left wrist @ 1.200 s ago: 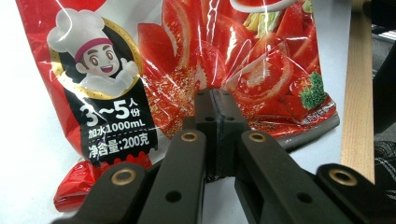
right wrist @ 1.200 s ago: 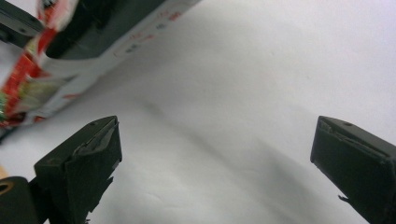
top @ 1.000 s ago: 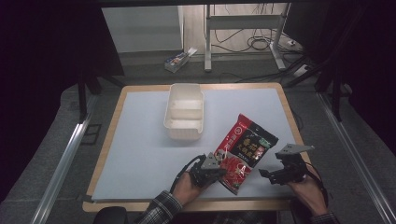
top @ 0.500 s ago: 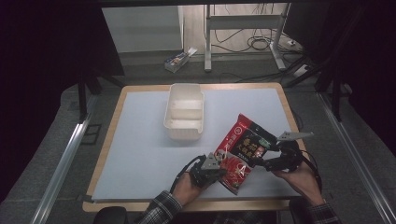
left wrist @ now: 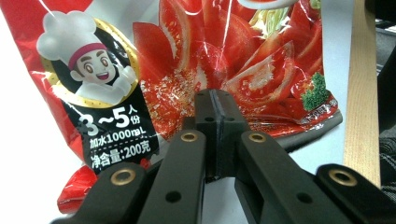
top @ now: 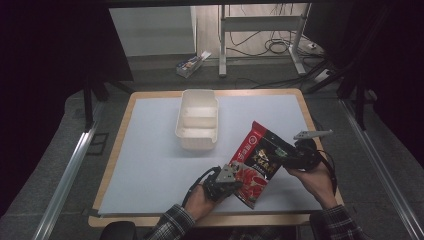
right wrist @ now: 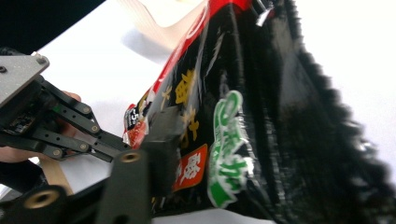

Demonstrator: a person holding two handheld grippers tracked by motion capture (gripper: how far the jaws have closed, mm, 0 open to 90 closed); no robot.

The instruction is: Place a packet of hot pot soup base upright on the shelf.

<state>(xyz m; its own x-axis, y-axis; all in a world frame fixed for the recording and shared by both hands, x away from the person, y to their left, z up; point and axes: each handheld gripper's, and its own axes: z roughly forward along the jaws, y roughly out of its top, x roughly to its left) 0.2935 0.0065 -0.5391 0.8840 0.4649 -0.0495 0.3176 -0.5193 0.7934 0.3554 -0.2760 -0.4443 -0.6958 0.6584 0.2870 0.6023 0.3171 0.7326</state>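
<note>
Now, packet: the red-and-black soup-base packet (top: 258, 163) is held off the white table (top: 150, 150), near its front edge.
Left gripper (top: 234, 181): jaws pinched together on the packet's lower edge.
Right gripper (top: 281, 155): clamps the packet's black side edge.
Tray: a white compartment tray (top: 198, 120) sits behind, apart.

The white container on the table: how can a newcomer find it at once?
Start from the white mat with a wooden border. At its far middle stands the white two-compartment container, open and empty. Unlike the red soup-base pouch nearer the person, no gripper touches it.

White table (top: 150, 150) bears a cream container (top: 198, 120).
</note>
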